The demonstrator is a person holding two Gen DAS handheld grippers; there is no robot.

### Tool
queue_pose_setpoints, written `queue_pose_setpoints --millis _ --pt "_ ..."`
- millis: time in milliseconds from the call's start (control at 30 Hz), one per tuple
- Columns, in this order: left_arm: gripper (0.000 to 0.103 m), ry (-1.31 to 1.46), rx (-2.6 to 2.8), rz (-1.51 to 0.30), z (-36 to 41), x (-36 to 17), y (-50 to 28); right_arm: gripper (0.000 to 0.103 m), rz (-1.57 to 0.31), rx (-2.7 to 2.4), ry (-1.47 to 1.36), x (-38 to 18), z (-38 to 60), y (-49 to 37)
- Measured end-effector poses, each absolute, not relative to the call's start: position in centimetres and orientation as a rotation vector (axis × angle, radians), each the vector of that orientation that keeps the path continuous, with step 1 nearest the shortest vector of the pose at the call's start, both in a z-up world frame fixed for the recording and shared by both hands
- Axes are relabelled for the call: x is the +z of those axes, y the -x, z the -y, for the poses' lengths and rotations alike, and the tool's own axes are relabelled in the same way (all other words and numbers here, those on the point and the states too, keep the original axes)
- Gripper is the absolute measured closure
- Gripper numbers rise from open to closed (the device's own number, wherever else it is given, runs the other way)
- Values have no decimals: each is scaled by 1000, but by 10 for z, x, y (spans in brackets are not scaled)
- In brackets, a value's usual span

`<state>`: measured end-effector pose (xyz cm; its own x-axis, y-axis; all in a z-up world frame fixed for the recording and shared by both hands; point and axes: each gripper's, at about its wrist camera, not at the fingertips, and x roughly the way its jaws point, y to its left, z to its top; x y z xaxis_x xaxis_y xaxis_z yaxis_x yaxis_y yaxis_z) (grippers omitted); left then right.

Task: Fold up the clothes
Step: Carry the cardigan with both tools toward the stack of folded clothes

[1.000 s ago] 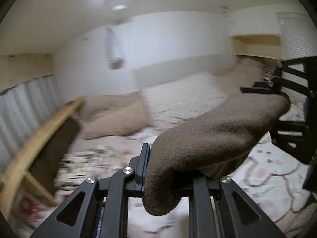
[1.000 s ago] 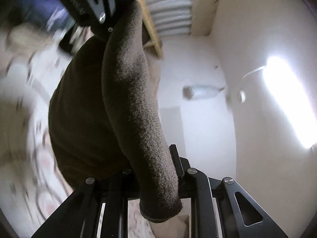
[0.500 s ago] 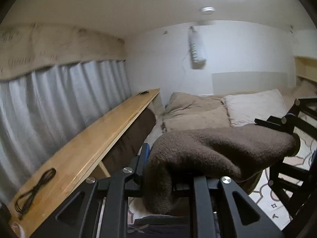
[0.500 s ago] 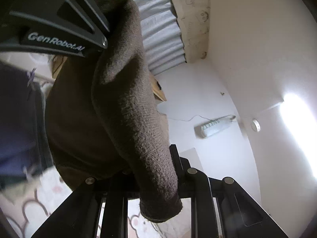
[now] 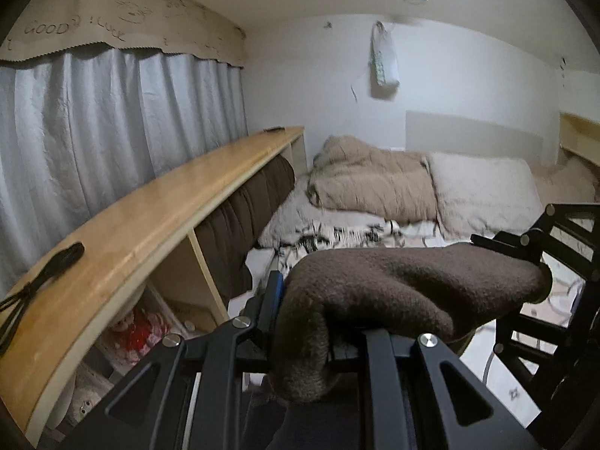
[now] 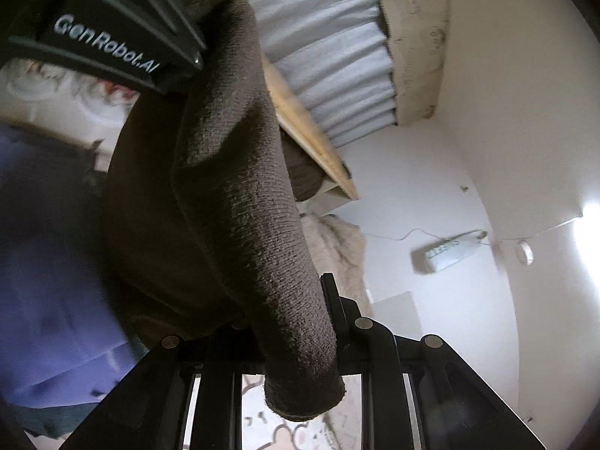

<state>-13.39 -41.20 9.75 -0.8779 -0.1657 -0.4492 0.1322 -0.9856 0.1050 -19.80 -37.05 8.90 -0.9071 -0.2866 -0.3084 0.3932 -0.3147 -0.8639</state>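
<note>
Left gripper, left wrist view: jaws clamped on one end of a brown knit garment, a short stub of fabric drooping past the pinch. Cloth runs level to the right gripper, which pinches the far end. Held stretched between the two, off the bed, presumably so the edge stays straight for a fold. Below and beyond: patterned sheet, beige duvet, pale pillow. Wooden shelf along the curtain, with a black cable lying on it.

Right wrist view: right gripper closed on its end of the brown knit garment, a cuff-like edge hanging past the fingers. Fabric rises to the left gripper at top left. The body of the garment sags below the taut top edge, so gravity evens it out. Something purple at lower left, blurred; cannot tell what.
</note>
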Motion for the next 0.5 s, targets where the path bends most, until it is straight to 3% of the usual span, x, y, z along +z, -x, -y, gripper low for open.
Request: queue_pose_setpoints --millis 300,500 --pt "82 -694 -2965 381 402 65 46 83 -1444 -2260 -59 62 342 120" --pt "79 -881 -2914 402 409 -2 0 83 -1484 -2109 -42 -16 332 41"
